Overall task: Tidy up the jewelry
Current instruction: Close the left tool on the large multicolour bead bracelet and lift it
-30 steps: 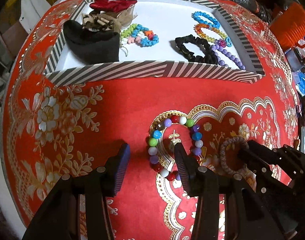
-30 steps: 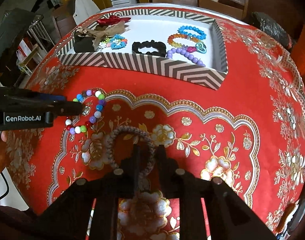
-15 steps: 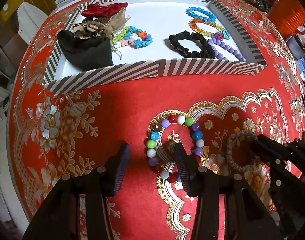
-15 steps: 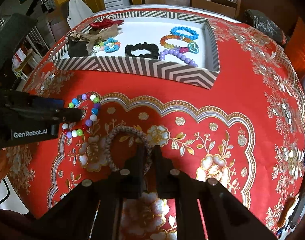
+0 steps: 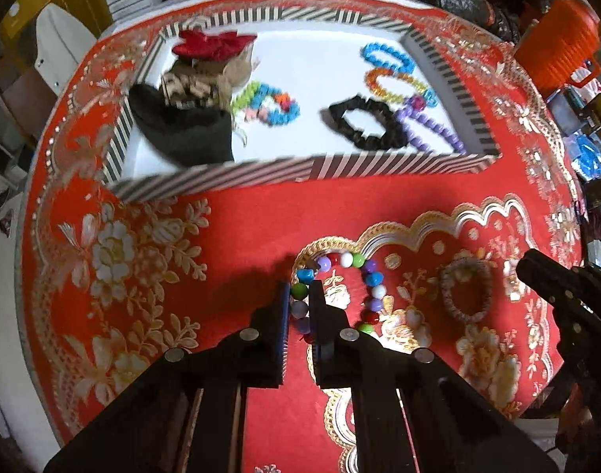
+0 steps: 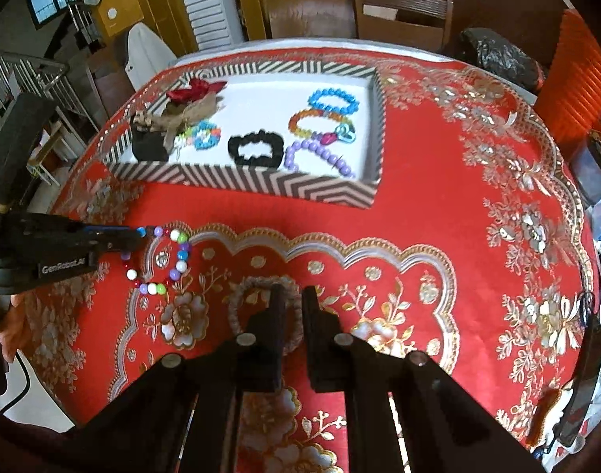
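Note:
A multicoloured bead bracelet lies on the red tablecloth; it also shows in the right wrist view. My left gripper is shut on its left side. A brown braided bracelet lies to its right. In the right wrist view this braided bracelet lies under my right gripper, whose fingers stand slightly apart, the left one inside the ring; no grip on it shows. The striped tray at the back holds several bracelets and a black scrunchie.
Inside the tray, a black pouch, a red bow and a burlap bow sit at the left. An orange basket and clutter stand at the table's right edge. Chairs stand behind the table.
My left gripper has closed from wide open onto the left side of the bead bracelet, which has bunched narrower. My right gripper's fingers have parted slightly over the braided bracelet.

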`<state>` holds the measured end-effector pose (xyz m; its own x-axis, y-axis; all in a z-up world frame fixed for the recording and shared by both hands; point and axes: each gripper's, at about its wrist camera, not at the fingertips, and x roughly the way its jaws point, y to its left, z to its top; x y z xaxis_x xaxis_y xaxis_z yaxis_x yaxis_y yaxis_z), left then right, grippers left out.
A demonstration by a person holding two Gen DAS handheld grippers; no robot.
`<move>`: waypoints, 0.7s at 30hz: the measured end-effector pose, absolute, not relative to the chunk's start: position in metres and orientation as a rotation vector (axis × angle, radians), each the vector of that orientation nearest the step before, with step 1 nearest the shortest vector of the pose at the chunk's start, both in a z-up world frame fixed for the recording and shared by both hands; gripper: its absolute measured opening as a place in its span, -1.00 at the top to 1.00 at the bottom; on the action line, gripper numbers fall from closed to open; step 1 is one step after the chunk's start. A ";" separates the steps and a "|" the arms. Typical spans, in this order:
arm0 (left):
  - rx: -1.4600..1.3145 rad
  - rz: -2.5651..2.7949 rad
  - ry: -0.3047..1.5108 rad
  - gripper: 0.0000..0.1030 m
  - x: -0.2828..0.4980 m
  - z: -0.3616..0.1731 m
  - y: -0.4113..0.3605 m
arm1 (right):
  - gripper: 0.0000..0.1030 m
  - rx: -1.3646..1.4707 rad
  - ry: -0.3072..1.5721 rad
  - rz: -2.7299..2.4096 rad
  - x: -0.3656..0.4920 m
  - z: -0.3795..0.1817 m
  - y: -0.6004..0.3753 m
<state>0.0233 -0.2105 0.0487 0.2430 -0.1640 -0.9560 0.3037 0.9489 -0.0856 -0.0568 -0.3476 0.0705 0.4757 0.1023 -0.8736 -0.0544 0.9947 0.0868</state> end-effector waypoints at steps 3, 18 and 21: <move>0.124 -0.338 1.271 1.00 0.023 0.061 -0.208 | 0.83 0.057 1.062 0.099 -0.056 0.076 -0.351; 0.108 -0.387 1.211 1.00 0.022 0.116 -0.205 | 0.77 0.074 1.102 0.183 -0.044 0.076 -0.349; 0.112 -0.392 1.203 1.00 0.024 0.121 -0.208 | 0.71 0.043 1.174 0.188 -0.041 0.048 -0.345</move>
